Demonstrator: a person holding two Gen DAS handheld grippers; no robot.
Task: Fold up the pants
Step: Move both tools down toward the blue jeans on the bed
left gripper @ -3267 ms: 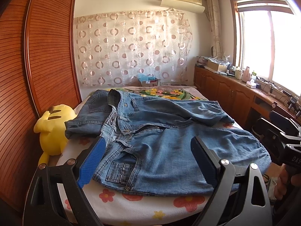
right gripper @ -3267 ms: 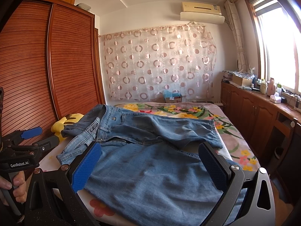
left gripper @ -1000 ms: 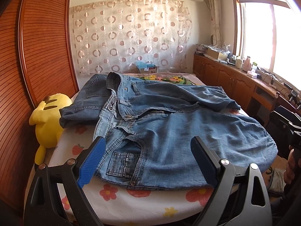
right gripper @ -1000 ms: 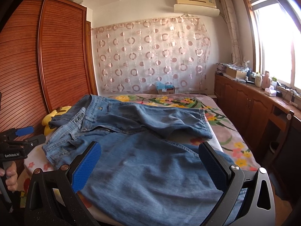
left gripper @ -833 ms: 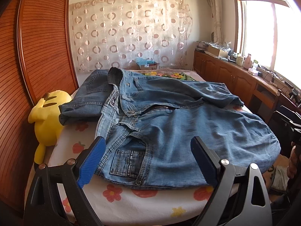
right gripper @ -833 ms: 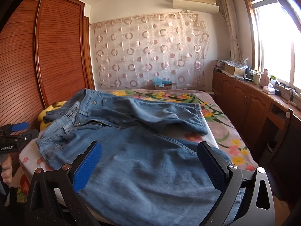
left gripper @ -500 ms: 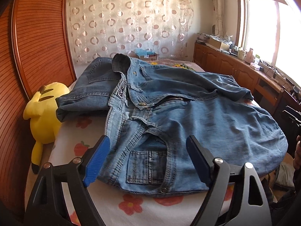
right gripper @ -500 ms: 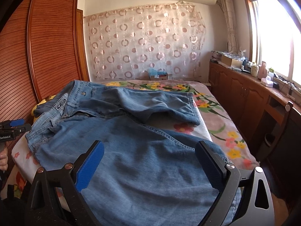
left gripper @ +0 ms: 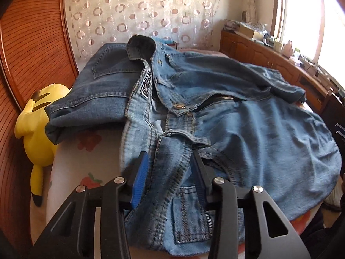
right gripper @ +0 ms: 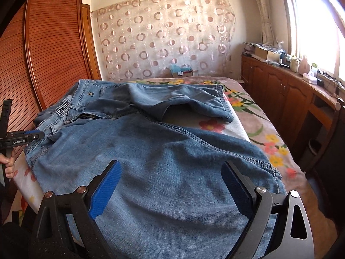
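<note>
Brought lower and nearer since the earlier frames, the left tool (left gripper: 169, 173) is now set over the waistband of the pants (left gripper: 215, 116), where a second ago it was held back above the near edge of the bed (left gripper: 86, 151). Its jaws have just been closing; a ridge of denim by the front pocket (left gripper: 189, 213) is seen between the blue pads (left gripper: 139, 180), though a firm pinch cannot yet be confirmed from the blurred view. The waist end is judged to be chosen because the thick seam there gives the cloth a firm edge to lift.

The right tool (right gripper: 170, 186) is held spread wide above the broad pale leg (right gripper: 172, 172), nothing being gripped. It is probably kept ready there so that the leg can be taken up once the waist is secured.

The pants are laid crumpled across the bed, fly open, the waist toward the wardrobe side; one leg is draped off the near edge, the other is bunched toward the far side. No fold is yet made.

A floral bedspread (right gripper: 248, 129) is seen under the denim. A yellow plush toy (left gripper: 36, 116) is wedged between the bed and the slatted wooden wardrobe (right gripper: 54, 54). A circle-patterned curtain (right gripper: 161, 34) is hung behind, and wooden cabinets (right gripper: 280, 86) are lined under a bright window (right gripper: 317, 21).
</note>
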